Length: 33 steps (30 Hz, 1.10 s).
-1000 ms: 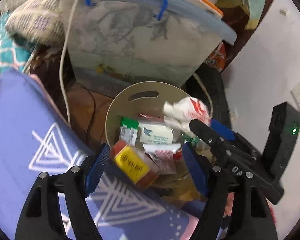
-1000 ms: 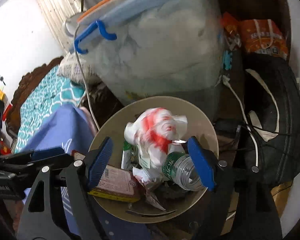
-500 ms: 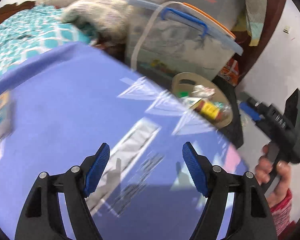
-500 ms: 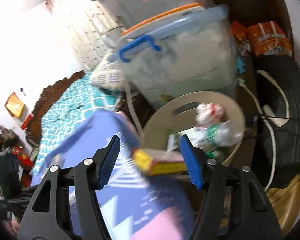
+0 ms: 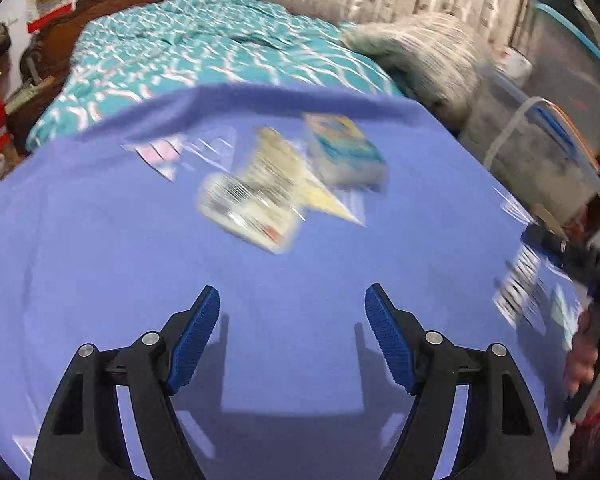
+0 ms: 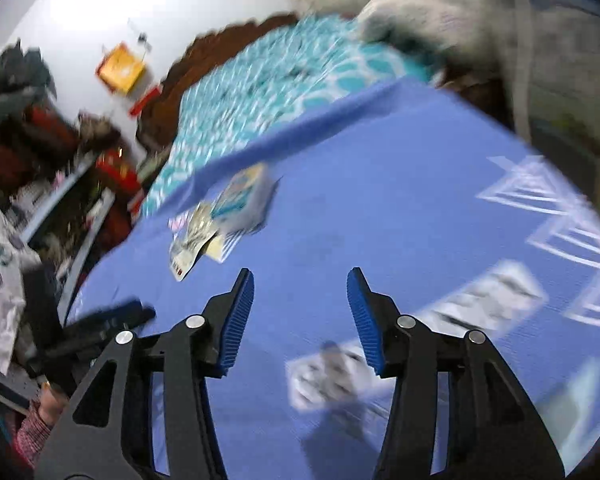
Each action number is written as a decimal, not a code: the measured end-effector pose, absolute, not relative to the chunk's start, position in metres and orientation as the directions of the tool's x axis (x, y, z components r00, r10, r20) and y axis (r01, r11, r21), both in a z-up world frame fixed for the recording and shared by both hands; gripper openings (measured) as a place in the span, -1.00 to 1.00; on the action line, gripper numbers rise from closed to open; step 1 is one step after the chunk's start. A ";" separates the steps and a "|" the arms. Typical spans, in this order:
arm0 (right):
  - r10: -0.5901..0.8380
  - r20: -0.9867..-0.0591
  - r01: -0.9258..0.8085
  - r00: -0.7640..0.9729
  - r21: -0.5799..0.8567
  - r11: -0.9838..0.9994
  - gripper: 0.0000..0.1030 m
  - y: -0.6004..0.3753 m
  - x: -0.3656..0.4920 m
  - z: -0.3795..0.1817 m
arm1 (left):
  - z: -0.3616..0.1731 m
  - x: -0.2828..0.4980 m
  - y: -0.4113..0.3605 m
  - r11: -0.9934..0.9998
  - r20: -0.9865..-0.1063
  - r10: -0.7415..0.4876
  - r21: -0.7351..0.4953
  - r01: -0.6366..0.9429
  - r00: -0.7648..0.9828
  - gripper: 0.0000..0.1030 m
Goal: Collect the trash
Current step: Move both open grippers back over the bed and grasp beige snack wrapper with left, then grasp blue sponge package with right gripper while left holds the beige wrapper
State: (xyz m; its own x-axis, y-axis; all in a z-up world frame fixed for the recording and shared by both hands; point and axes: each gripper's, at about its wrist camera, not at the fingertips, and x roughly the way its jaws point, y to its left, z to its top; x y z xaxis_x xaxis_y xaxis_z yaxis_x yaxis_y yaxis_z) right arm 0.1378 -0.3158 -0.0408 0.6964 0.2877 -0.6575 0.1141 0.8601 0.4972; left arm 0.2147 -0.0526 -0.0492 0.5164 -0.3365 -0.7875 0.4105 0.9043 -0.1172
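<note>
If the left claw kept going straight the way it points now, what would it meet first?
Probably the bare blue cloth: the left claw is open and empty, angled down at it. The blurred white packet and blue box lie further along that line; depth is unclear.

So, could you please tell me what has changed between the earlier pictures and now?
Both grippers have swung away from the trash bin, now out of view, to the purple cloth, facing the leftover litter: a blue carton and a blurred wrapper. The right gripper, which dropped a red-and-white wrapper into the bin, has just been closing partway with nothing between its pads. The left gripper is empty and open, as before.
</note>
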 end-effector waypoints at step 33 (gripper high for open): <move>0.232 -0.788 0.025 0.570 0.300 0.954 0.18 -0.260 0.197 -0.067 | -0.074 0.192 -0.059 0.825 -0.794 -0.475 -0.253 0.505 0.379 -0.25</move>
